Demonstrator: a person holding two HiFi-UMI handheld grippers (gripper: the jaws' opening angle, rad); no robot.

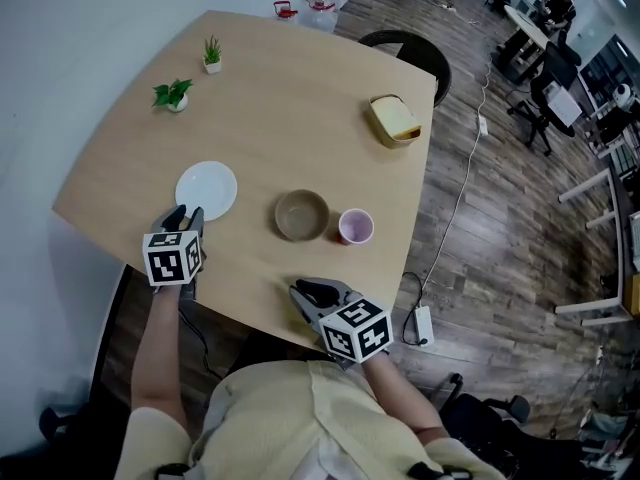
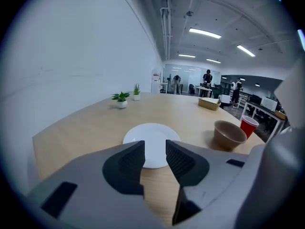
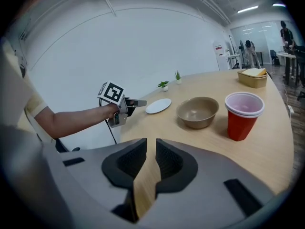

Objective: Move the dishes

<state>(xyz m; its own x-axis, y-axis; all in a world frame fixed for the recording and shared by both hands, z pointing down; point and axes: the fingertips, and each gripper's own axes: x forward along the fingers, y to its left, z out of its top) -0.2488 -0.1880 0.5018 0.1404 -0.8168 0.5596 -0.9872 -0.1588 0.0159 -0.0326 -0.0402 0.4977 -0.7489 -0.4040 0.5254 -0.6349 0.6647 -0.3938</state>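
A white plate (image 1: 206, 189) lies on the left of the wooden table (image 1: 300, 118), with a brown bowl (image 1: 301, 215) and a red cup (image 1: 355, 227) to its right. My left gripper (image 1: 186, 214) sits at the plate's near edge, its jaws open and empty; the left gripper view shows the plate (image 2: 151, 137) just beyond the fingertips (image 2: 131, 157). My right gripper (image 1: 305, 290) hovers over the table's near edge, short of the bowl (image 3: 198, 111) and cup (image 3: 243, 115). Its jaws stand a narrow gap apart with nothing between them.
A yellow container (image 1: 394, 119) sits near the table's far right edge. Two small potted plants (image 1: 176, 94) (image 1: 212, 54) stand at the far left. A black chair (image 1: 410, 48) is behind the table, and a cable (image 1: 455, 208) runs across the floor on the right.
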